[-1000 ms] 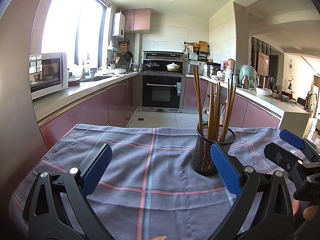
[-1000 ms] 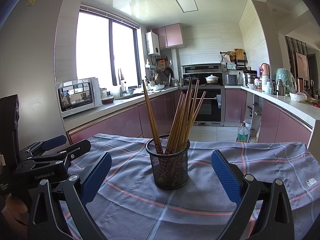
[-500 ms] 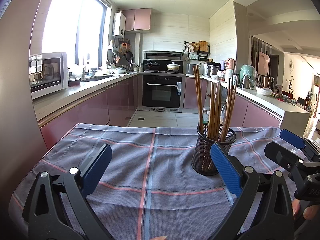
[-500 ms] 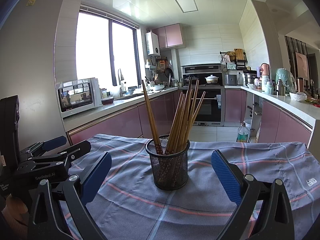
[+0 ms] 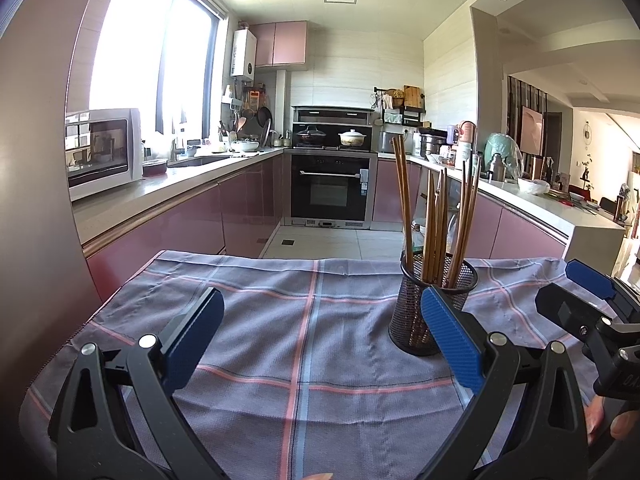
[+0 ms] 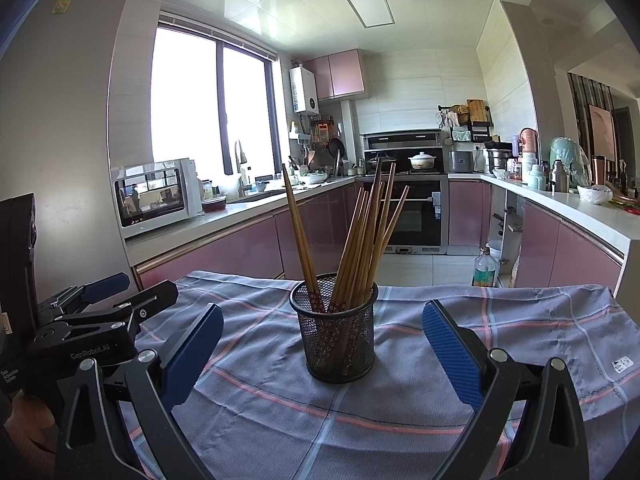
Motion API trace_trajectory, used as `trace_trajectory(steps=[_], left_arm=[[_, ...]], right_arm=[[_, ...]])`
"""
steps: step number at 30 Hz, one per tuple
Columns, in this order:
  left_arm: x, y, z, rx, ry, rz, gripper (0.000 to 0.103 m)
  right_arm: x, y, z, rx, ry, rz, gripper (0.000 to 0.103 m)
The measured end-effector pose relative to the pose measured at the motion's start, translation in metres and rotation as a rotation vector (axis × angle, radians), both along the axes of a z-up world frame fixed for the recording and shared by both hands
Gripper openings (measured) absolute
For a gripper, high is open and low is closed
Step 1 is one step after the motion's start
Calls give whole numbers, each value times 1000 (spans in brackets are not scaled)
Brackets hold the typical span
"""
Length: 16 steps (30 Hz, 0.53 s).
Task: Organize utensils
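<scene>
A black mesh holder (image 6: 335, 334) stands upright on the checked cloth, with several wooden chopsticks (image 6: 362, 240) leaning in it. In the left wrist view the holder (image 5: 416, 312) is right of centre, partly behind my right finger, with the chopsticks (image 5: 434, 216) sticking up. My left gripper (image 5: 322, 332) is open and empty, left of the holder. My right gripper (image 6: 322, 340) is open and empty, its jaws wide apart with the holder just ahead between them. The right gripper also shows at the right edge of the left wrist view (image 5: 580, 300); the left gripper shows at the left of the right wrist view (image 6: 100, 304).
A grey-blue checked cloth (image 5: 304, 344) covers the table. Beyond its far edge lies the kitchen floor, an oven (image 5: 332, 192), pink cabinets and counters. A microwave (image 5: 100, 152) sits on the left counter. A wall stands close on the left.
Almost nothing has changed; the left wrist view has shifted slightly, so the holder sits a touch further right. Both grippers stay open.
</scene>
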State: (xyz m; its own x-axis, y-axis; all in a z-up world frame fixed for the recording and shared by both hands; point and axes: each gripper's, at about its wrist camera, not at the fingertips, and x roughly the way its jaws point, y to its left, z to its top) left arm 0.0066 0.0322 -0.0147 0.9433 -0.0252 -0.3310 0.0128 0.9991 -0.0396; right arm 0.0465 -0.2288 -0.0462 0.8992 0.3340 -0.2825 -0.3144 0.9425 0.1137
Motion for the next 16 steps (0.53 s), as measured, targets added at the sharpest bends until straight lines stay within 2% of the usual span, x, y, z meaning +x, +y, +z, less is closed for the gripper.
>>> trace_trajectory(steps=[8,16], left_arm=[[-4,-6,0,34,-29,6,97],[4,-1,-9,15,27,-11,97]], right_arm=[[1,0,0,4,-1,-2,96],[4,-10,-3,-15,21,-27,96]])
